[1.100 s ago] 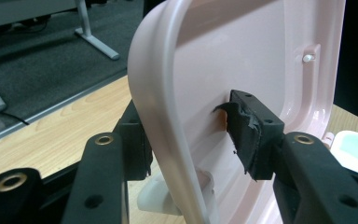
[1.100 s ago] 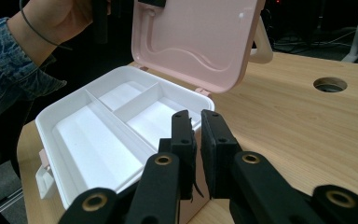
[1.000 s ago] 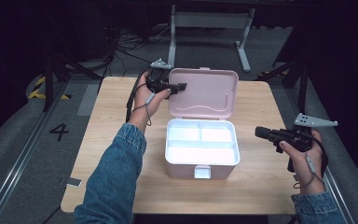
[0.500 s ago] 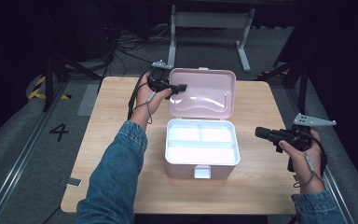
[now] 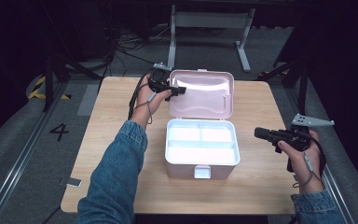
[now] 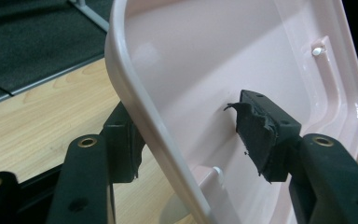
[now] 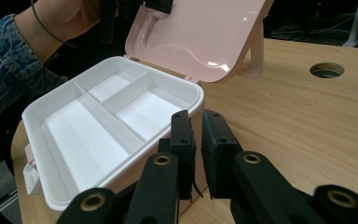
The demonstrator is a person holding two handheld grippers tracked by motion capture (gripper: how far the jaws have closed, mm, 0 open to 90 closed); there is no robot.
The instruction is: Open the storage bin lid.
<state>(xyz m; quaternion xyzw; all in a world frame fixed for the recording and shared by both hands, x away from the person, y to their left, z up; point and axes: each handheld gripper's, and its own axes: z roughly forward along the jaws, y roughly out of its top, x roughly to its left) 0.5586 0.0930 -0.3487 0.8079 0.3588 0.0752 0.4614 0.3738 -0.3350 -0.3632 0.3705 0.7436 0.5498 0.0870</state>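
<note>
Nothing much has moved since a second ago: the lid (image 5: 203,92) stands open at the same tilt, the left gripper (image 5: 176,89) stays at its left edge, and the right gripper (image 5: 262,134) hangs where it was over the desk (image 5: 107,116).

From the high view, the box (image 5: 202,148) sits mid-desk with its white tray bare and its latch toward the person. The lid leans back from the rear hinge, its long axis running across the desk. The left hand (image 5: 150,95) is the nearer one to it; the right gripper is well apart, off the box's right side.

Through the left gripper view, the lid's rim (image 6: 144,112) passes between the jaws, one pad (image 6: 256,133) inside the lid and the other behind it. The jaws are parted, and neither pad looks pressed against the plastic, so the rim is straddled rather than held.

Along the right gripper view, the jaws are nearly closed with a thin gap, holding nothing, pointed at the box's near corner (image 7: 193,95).
</note>
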